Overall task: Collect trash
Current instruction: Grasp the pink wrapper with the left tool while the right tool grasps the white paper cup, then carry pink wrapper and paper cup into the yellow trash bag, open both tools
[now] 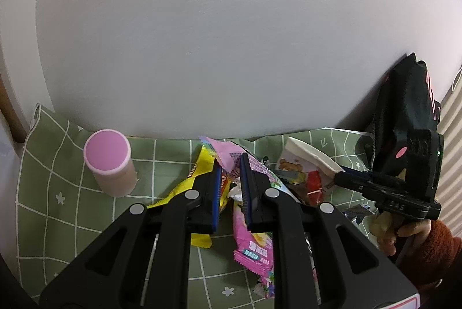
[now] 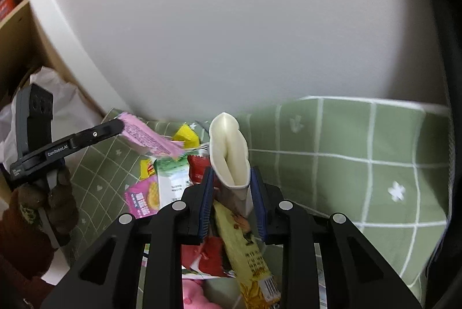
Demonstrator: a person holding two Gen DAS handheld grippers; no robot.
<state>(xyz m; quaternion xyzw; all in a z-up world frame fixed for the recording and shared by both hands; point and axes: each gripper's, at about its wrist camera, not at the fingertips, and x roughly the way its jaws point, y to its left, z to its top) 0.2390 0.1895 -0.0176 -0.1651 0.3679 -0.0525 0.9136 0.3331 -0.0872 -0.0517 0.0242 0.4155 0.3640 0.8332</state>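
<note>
My left gripper (image 1: 231, 163) is shut on a pink snack wrapper (image 1: 225, 153), which sticks up from between its blue pads. In the right wrist view the same wrapper (image 2: 150, 140) hangs from the left gripper (image 2: 118, 126), clear of the cloth. My right gripper (image 2: 232, 170) is shut on a squashed white paper cup (image 2: 229, 147), with the cup's folded mouth pointing up and away. The left wrist view shows this cup (image 1: 306, 155) at the tip of the right gripper (image 1: 339, 176). Under both grippers lies a heap of wrappers (image 2: 173, 181): yellow (image 1: 202, 168), pink (image 1: 254, 248) and red (image 1: 314, 183).
A green checked cloth (image 1: 57, 193) covers the table in front of a white wall. A pink-lidded pot (image 1: 108, 161) stands at the left. A black bag (image 1: 404, 109) stands at the right, behind the right gripper. A white plastic bag (image 2: 60, 95) sits by a shelf at the left.
</note>
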